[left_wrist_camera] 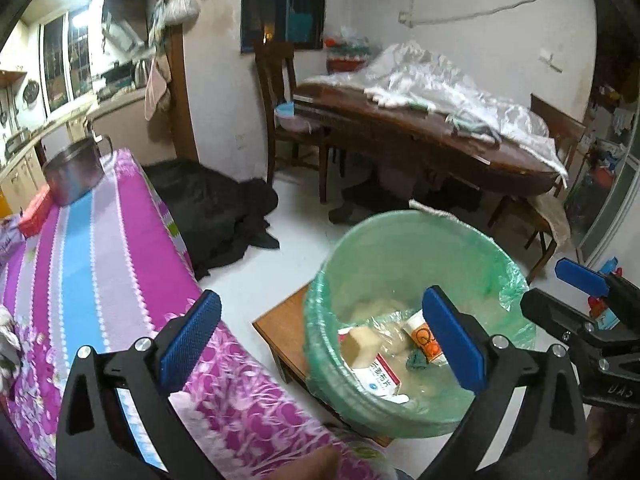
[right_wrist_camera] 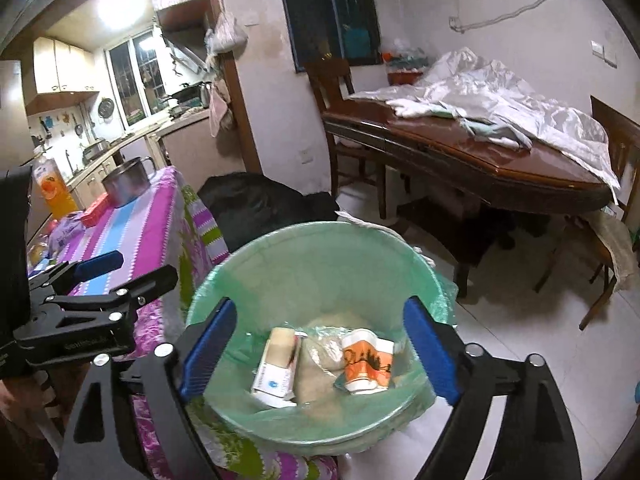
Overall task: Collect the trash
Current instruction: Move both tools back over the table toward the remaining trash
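Observation:
A bin lined with a green bag (left_wrist_camera: 400,264) (right_wrist_camera: 320,264) stands beside the table. At its bottom lie a white medicine box (left_wrist_camera: 376,376) (right_wrist_camera: 276,372), a crushed orange-and-white paper cup (left_wrist_camera: 424,338) (right_wrist_camera: 366,360) and a pale wad of plastic (right_wrist_camera: 320,364). My left gripper (left_wrist_camera: 322,338) hangs over the bin's left rim, open, with nothing between its blue pads. My right gripper (right_wrist_camera: 320,346) is above the bin's mouth, also open and empty. Each gripper shows in the other's view, the right one (left_wrist_camera: 568,296) at the right edge and the left one (right_wrist_camera: 132,272) at the left edge.
A table with a pink, blue and purple striped cloth (left_wrist_camera: 100,260) carries a metal pot (left_wrist_camera: 74,176), a red box (left_wrist_camera: 36,212) and an orange juice bottle (right_wrist_camera: 52,188). The bin rests on a low wooden stool (left_wrist_camera: 280,328). A black bag (left_wrist_camera: 208,208) lies on the floor. Behind stand a dark dining table (left_wrist_camera: 400,128) and chairs.

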Demonstrator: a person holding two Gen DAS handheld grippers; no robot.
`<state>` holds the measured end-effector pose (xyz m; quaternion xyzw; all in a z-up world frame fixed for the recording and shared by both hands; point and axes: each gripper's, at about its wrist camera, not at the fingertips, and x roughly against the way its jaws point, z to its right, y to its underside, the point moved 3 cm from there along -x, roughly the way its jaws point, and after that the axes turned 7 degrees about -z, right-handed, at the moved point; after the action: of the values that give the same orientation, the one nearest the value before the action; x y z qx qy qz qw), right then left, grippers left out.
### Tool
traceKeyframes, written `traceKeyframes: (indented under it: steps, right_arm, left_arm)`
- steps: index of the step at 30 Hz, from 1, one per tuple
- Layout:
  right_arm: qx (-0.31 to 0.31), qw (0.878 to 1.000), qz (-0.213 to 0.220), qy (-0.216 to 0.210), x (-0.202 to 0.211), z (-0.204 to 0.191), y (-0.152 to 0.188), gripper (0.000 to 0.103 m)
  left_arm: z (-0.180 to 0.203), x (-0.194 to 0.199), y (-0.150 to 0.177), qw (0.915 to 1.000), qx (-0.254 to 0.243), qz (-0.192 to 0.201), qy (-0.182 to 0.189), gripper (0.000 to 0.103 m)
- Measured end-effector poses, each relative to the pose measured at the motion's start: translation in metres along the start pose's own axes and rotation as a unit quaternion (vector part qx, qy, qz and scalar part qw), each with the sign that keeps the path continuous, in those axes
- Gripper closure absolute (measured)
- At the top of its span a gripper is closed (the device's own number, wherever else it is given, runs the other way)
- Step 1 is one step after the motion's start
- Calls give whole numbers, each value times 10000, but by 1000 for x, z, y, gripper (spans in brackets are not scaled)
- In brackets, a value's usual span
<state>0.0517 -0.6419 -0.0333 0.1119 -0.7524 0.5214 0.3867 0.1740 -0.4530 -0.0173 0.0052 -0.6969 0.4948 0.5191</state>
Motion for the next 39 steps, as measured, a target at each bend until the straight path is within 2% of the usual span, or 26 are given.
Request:
traceKeyframes:
  steps: [3,6,7,13,17,20,23,27,30,34,36,39]
  right_arm:
    - [78,9998,148,-54,10,-14,2,6]
    - [190,9991,292,-228,22,-33,2,5]
    - [236,9988,314,-282,24,-38,1,5]
    - [626,9948,372,-717,36,-91,6,5]
    - [824,9911,349,-984,38,-122,11,5]
    - [1008,9875,323,-1168,37,-148,16,5]
    - [1155,9836,277,-1357,35,-172,21,5]
    - [1406,9765,211,-1619,33,-205,29,5]
    - [1556,9716,163,-1774,30,-222,33,5]
    - [1731,9653,34,-1955,21,-250,40,5]
    - [1822,9616,-42,-2054,17,-264,44,5]
    - [1979,9555,-100,-2184,12,-283,49,5]
  left_arm:
    - [-7,15,3,9996,-113,216,104,6]
    - [-13,24,7,9963,-294,43,801,5]
    - [-17,28,10,9966,-277,25,776,6]
    - [-62,69,31,9987,40,397,331,6]
    - [-115,101,53,9977,417,535,21,5]
    - [-155,123,70,9948,723,595,-395,6]
    - [-204,151,90,9857,1185,779,-912,6]
    - [-270,182,121,9701,1679,738,-1591,6]
    - [-305,194,142,9605,1925,621,-1910,6]
    - [-348,201,171,9477,2356,392,-2116,6]
    - [-358,200,177,9456,2433,335,-2133,6]
    - [-365,193,182,9470,2431,175,-2092,6]
